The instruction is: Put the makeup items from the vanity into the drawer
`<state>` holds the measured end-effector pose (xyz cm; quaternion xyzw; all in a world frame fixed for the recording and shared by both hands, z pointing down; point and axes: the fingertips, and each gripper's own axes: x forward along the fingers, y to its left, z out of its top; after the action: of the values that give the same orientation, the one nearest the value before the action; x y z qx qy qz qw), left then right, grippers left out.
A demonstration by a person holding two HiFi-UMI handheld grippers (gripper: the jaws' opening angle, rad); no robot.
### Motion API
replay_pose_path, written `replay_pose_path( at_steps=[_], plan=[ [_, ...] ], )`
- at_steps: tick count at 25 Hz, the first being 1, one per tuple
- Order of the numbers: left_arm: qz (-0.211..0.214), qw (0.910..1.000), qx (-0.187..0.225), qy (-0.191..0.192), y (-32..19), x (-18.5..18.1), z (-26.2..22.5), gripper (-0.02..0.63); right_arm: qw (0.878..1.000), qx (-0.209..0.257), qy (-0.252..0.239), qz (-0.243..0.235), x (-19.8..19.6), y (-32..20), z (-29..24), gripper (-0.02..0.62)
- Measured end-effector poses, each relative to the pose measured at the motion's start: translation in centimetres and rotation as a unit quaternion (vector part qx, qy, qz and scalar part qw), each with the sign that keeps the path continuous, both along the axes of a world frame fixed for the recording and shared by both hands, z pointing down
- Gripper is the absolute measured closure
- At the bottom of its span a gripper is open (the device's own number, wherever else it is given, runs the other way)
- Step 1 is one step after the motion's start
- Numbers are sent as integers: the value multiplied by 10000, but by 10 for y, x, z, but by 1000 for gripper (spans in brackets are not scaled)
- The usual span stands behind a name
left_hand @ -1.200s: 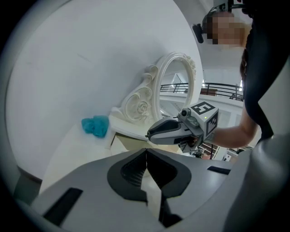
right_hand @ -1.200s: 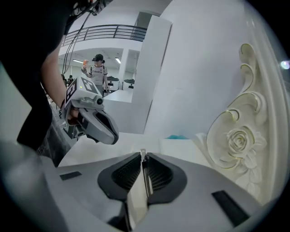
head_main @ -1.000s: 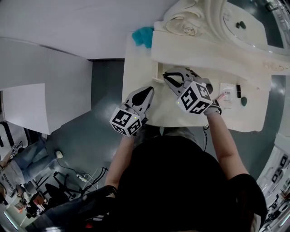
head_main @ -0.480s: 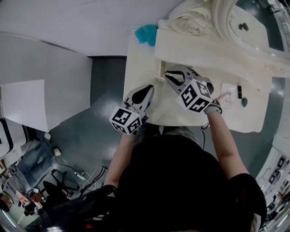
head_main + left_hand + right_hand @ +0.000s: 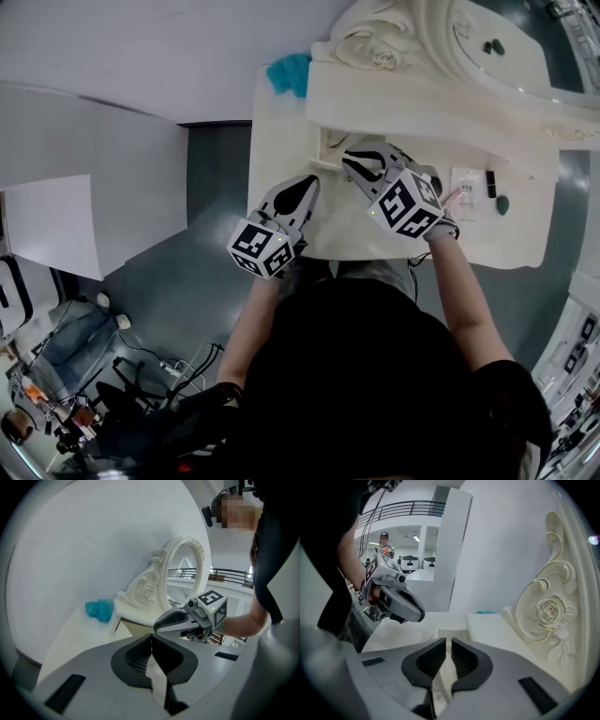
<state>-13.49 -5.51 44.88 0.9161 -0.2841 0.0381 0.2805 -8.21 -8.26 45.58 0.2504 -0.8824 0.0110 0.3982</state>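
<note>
A: right gripper (image 5: 446,641): jaws a thin slit apart, with a pale strip in the gap. Can't tell if the pads bite on something or it's just the vanity (image 5: 281,131) showing through. left gripper (image 5: 151,637): tips pressed together, nothing between them.

B: What's ahead of the right tips?

A: Open drawer (image 5: 438,631), just ahead, narrow. The left tips hover just beside it, on the near side.

B: Makeup?

A: On the vanity top, behind the right gripper's back end, well apart from the drawer: white flat box (image 5: 468,192), black tube (image 5: 490,184), small teal piece (image 5: 503,203). I'd say all three are yet to go in.

B: Risks?

A: My guess: the tube rolls if it's nipped off-centre. A slit that thin won't take the box without spreading first. Narrow drawer plus two grippers crowding it could mean a clipped rim or a knock between them.
</note>
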Motion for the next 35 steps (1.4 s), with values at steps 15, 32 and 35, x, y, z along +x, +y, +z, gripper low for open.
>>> replay_pose_path(
  at_steps=[15, 32, 35],
  plan=[
    [945, 9955, 104, 2, 22, 76, -9, 595, 9940, -115, -210, 1070, 84, 53, 2, 561],
    [1828, 9832, -13, -2, 62, 174, -2, 595, 9793, -340, 588, 1907, 219, 119, 26, 560],
    [1846, 9828, -51, -2, 67, 187, 0, 595, 9678, -597, 470, 2400, 248, 126, 34, 558]
  ],
)
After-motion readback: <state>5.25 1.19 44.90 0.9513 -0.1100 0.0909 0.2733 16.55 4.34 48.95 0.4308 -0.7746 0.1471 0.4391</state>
